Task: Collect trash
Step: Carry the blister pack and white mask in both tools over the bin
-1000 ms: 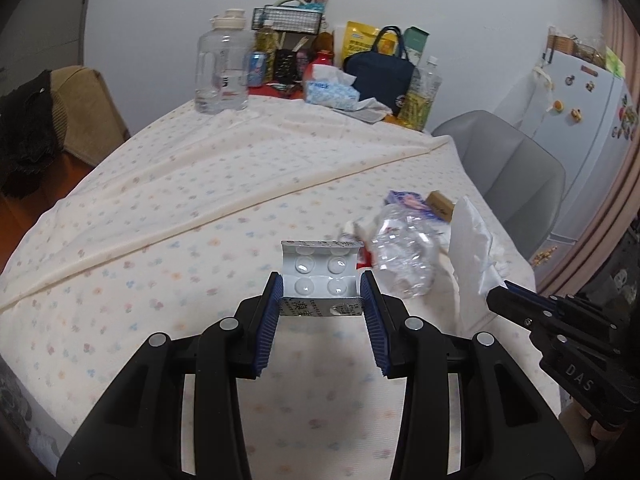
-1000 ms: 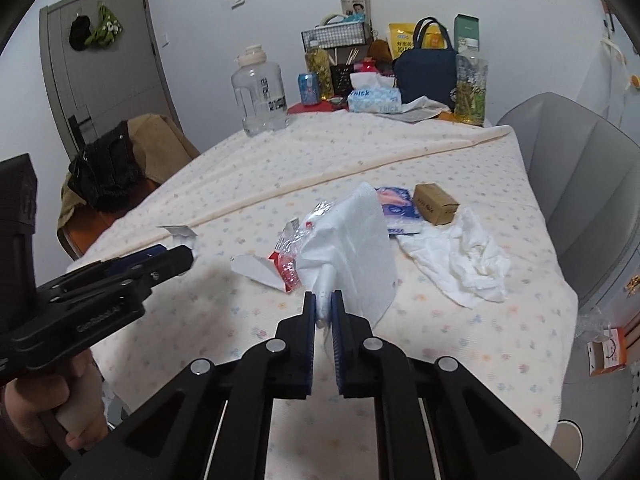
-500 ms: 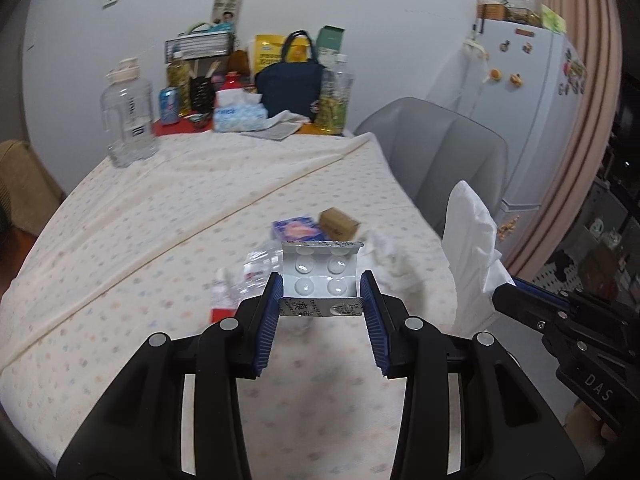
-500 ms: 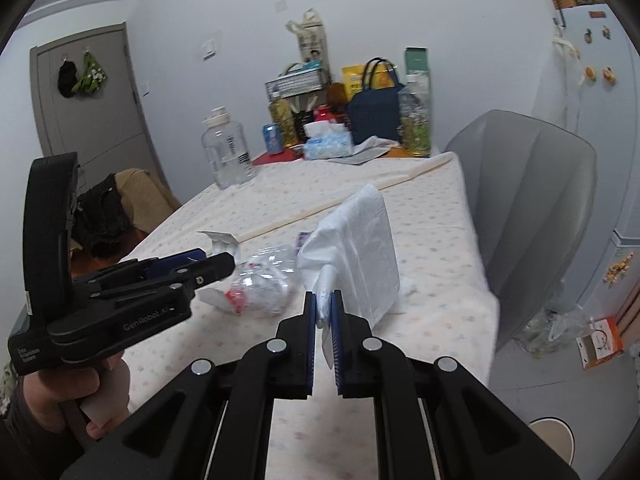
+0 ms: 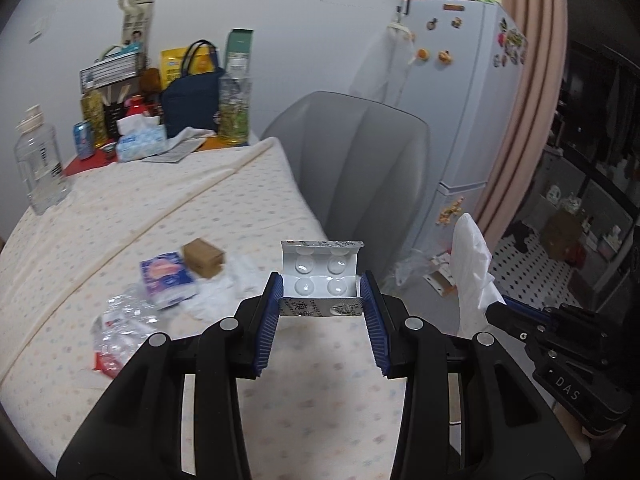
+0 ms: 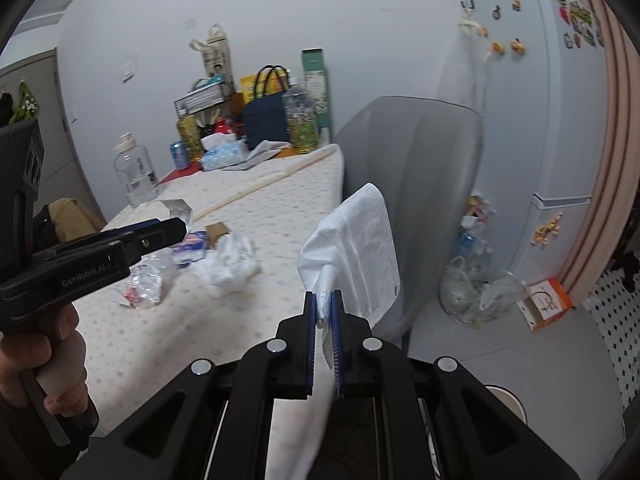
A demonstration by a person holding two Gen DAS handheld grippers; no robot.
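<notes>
My left gripper [image 5: 321, 292] is shut on a silver blister pack [image 5: 320, 276], folded open, held above the table's near right part. My right gripper [image 6: 323, 304] is shut on a white tissue [image 6: 356, 244], held up beside the table's right edge; the tissue also shows in the left wrist view [image 5: 472, 264]. On the table lie a crushed clear plastic bottle [image 5: 120, 320], a purple tissue pack [image 5: 168, 276], a small brown box [image 5: 202, 258] and a crumpled white tissue [image 6: 228, 264].
The table [image 5: 120, 216] has a dotted cloth. A grey chair [image 5: 360, 168] stands at its right side. A white fridge [image 5: 460, 100] is behind. A clear bag of bottles [image 6: 476, 292] and an orange-white box [image 6: 546, 304] lie on the floor. Bottles, a navy bag [image 5: 192, 100] and a tissue box crowd the far end.
Both grippers have swung to the right with their loads still held. The chair, fridge and floor have come into view, and the table has shifted to the left.
</notes>
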